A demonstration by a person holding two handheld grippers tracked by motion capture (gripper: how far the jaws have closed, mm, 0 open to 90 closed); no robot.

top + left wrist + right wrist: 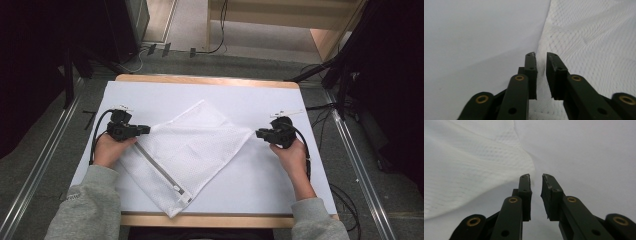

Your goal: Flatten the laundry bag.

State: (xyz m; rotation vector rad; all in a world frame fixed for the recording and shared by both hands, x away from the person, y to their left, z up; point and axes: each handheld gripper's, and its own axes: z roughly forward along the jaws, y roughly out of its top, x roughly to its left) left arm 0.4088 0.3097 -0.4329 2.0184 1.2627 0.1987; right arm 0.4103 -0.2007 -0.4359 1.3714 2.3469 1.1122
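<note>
A white mesh laundry bag [190,150] lies flat and turned like a diamond on the white table top [250,97], its zipper [159,170] running along the near-left edge. My left gripper [148,129] is at the bag's left corner, jaws slightly apart. In the left gripper view the mesh [594,37] edge runs down into the narrow gap of the gripper [541,56], and the pads do not press it. My right gripper [257,133] sits at the bag's right corner. There the mesh [461,170] corner ends just ahead and left of the gripper [535,177], which is open with nothing between its jaws.
The table has a wooden rim [205,80] at the far side and another at the near side. Cables [320,107] lie on the floor to the right, and metal rails [40,170] flank the table. Dark stands rise at both far corners.
</note>
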